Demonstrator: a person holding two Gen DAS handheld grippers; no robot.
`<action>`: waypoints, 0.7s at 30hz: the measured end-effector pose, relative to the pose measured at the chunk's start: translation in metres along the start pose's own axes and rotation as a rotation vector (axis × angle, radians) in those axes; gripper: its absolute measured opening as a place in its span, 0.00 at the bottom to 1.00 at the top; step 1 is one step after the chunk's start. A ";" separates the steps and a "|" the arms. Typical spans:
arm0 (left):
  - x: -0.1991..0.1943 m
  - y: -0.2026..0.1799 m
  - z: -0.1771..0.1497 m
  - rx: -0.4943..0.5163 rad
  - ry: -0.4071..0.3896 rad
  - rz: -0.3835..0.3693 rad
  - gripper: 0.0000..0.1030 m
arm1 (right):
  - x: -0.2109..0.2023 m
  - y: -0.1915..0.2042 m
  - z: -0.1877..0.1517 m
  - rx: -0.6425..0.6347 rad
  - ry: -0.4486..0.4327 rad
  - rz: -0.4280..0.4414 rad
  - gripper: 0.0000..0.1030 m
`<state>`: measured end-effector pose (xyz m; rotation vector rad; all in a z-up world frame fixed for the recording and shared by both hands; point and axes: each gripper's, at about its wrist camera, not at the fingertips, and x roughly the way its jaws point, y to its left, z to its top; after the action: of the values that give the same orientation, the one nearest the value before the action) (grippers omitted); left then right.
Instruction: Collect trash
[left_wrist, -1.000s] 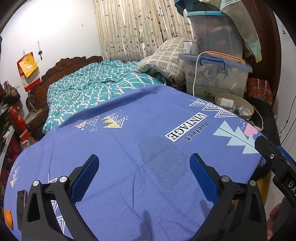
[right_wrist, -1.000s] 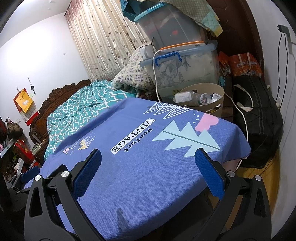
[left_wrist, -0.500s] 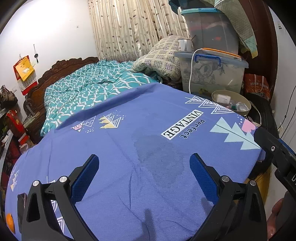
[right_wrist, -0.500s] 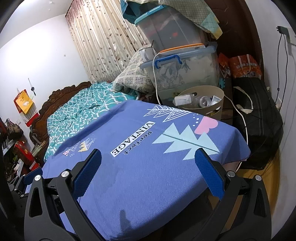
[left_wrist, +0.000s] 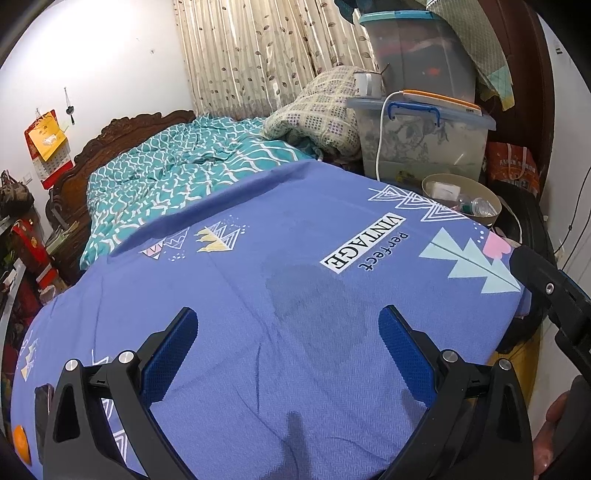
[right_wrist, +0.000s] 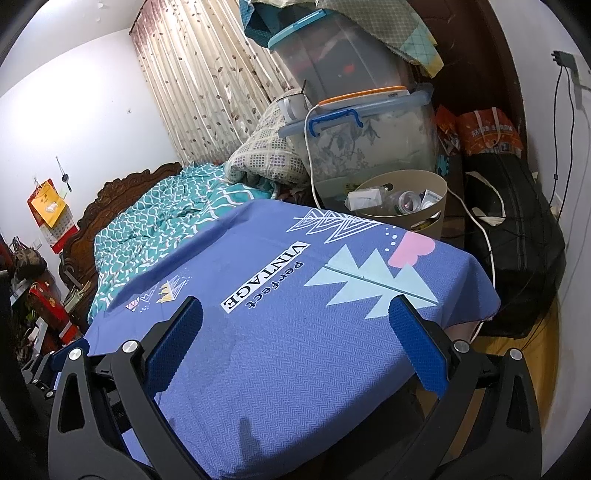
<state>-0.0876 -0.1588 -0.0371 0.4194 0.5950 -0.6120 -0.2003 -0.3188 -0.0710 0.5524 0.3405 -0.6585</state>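
A beige waste bin (right_wrist: 406, 206) stands past the far right corner of the blue cloth-covered table (right_wrist: 295, 325); it holds a white box, a clear plastic bottle and other scraps. It also shows in the left wrist view (left_wrist: 461, 199). My left gripper (left_wrist: 286, 343) is open and empty above the cloth, over a dark damp patch (left_wrist: 314, 314). My right gripper (right_wrist: 295, 332) is open and empty above the table's right part. An orange object (left_wrist: 20, 445) and a dark flat object (left_wrist: 40, 402) lie at the cloth's left edge.
A bed with a teal quilt (left_wrist: 177, 177) lies behind the table. Stacked plastic storage boxes (right_wrist: 362, 136) with a white cable stand behind the bin. A black bag (right_wrist: 517, 251) sits on the floor at right. Shelves with clutter are at far left.
Both grippers have shifted slightly; the views tilted a little and the bin sits a bit nearer the right gripper. Both stay open and empty.
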 end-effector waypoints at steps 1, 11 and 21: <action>0.001 0.000 0.000 0.001 0.003 -0.001 0.92 | 0.000 0.000 0.000 0.000 0.000 0.000 0.97; 0.006 -0.005 -0.003 0.023 0.022 -0.014 0.92 | 0.000 0.000 0.000 0.001 0.003 0.000 0.97; 0.008 -0.005 -0.005 0.028 0.035 -0.019 0.92 | -0.001 0.000 -0.002 0.005 0.009 -0.002 0.97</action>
<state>-0.0875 -0.1632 -0.0469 0.4518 0.6245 -0.6325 -0.2014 -0.3177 -0.0719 0.5602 0.3478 -0.6595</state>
